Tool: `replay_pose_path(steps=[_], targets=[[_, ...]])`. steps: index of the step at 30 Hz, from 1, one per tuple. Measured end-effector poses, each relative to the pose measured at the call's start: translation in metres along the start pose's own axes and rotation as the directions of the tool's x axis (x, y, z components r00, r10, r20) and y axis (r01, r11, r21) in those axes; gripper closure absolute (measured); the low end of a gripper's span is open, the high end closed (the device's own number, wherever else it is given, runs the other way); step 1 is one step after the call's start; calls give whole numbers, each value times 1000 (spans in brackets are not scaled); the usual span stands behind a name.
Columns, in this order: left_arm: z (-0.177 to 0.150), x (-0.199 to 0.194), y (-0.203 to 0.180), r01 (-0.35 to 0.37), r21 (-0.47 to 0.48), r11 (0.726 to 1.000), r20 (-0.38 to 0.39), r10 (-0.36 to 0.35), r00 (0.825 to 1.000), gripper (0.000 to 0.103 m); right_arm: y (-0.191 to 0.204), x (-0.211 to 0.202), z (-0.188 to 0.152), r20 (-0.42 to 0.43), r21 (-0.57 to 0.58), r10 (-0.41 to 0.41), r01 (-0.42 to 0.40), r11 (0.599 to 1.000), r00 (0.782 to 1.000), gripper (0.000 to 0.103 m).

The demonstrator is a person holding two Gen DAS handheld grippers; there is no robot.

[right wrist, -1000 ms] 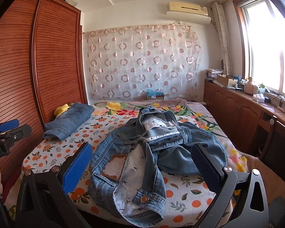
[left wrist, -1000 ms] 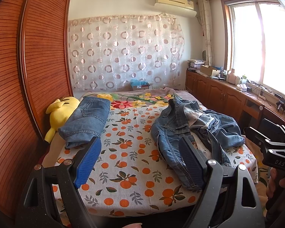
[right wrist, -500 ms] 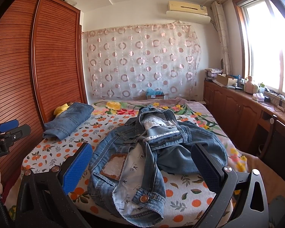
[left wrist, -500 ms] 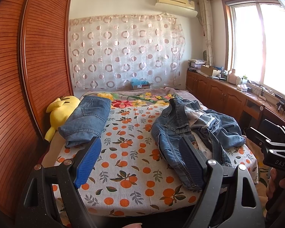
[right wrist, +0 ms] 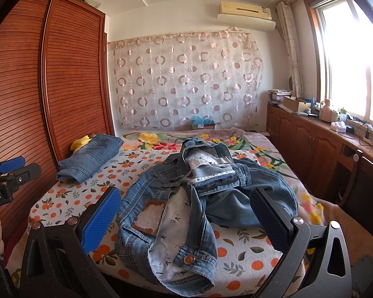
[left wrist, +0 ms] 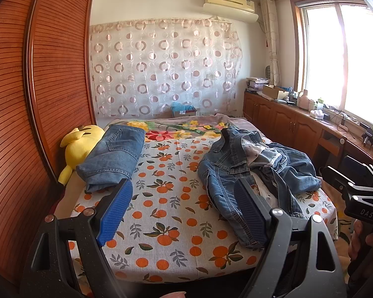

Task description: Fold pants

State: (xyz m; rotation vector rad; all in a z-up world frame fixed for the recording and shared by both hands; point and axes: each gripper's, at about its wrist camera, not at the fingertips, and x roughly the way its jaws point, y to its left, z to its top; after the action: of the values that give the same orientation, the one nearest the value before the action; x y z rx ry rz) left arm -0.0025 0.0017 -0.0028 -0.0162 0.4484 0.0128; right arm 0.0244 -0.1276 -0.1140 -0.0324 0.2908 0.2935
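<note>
Crumpled blue jeans [right wrist: 199,196] lie in a heap on the right half of the bed, waistband and button toward the near edge; in the left wrist view the same jeans [left wrist: 251,171] sit right of centre. A folded pair of jeans [left wrist: 112,156] rests at the bed's left side, also seen as the folded jeans [right wrist: 89,159] in the right wrist view. My left gripper [left wrist: 184,213] hovers open over the near bed edge, holding nothing. My right gripper [right wrist: 186,223] is open just before the crumpled jeans, its fingers flanking the heap without touching.
The bed [left wrist: 166,198] has an orange-print sheet. A yellow plush toy [left wrist: 79,146] lies by the wooden wardrobe [left wrist: 37,99] on the left. Wooden cabinets [right wrist: 318,146] with clutter run under the window on the right. A dark chair [right wrist: 360,186] stands near the bed's right side.
Almost nothing differs; both views shifted very slightly and both grippers stay open in the same places.
</note>
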Motion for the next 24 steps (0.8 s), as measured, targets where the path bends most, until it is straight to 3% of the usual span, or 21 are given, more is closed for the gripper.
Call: replay_pose_path(steps=[24], targets=[[0,0,0,0,0,1000,1,0,1000,19,0,0,0,4,2,1,-1,1000,1000,0]])
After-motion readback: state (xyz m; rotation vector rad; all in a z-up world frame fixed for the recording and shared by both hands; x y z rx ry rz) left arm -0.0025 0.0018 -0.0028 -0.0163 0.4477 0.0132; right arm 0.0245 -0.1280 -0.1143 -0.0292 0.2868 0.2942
